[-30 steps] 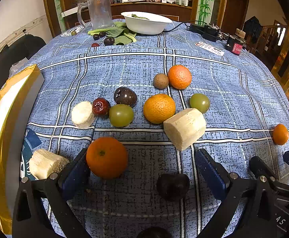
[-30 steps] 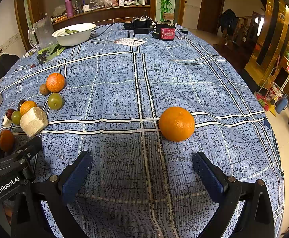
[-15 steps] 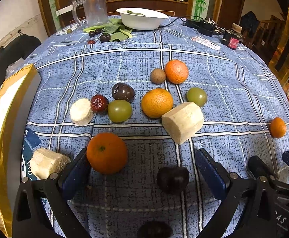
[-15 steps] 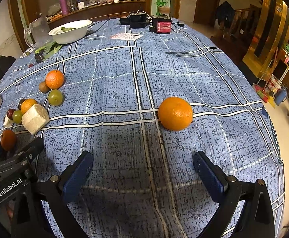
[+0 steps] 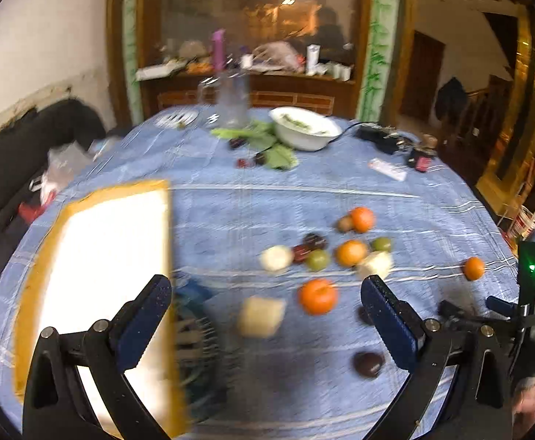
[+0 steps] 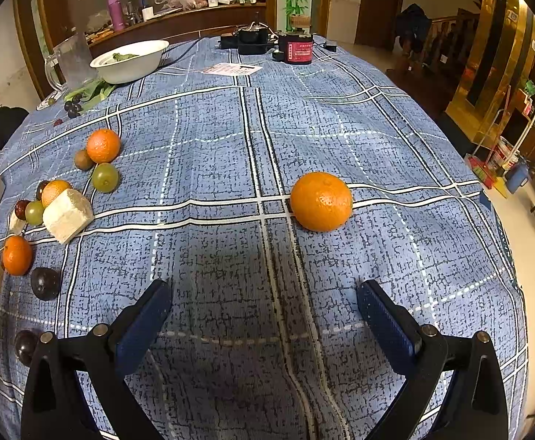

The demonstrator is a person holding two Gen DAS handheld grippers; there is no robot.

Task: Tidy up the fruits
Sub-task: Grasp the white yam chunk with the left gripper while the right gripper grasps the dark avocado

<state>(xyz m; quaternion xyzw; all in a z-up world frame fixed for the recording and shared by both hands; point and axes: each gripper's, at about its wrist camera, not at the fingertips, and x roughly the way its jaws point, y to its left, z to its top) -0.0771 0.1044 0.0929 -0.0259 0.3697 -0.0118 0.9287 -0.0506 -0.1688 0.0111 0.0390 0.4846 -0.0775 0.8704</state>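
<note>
A cluster of fruit lies on the blue checked cloth: oranges, green and dark round fruits and pale cut chunks. In the blurred left wrist view my left gripper (image 5: 265, 299) is open and empty, raised above an orange (image 5: 317, 296) and a pale chunk (image 5: 261, 316). A yellow-rimmed tray (image 5: 98, 242) lies to the left. In the right wrist view my right gripper (image 6: 264, 302) is open and empty, just short of a lone orange (image 6: 321, 201). The cluster (image 6: 67, 209) lies at the left.
A white bowl (image 6: 130, 60), a glass jug (image 6: 71, 60), leaves and dark grapes sit at the far edge. A red device (image 6: 299, 49), black boxes and a paper card lie far centre. The right gripper body (image 5: 531, 315) shows at the right of the left wrist view.
My left gripper has pulled back and risen, swinging left, so the tray now fills the left of its view. The right gripper has crept slightly toward the lone orange.
</note>
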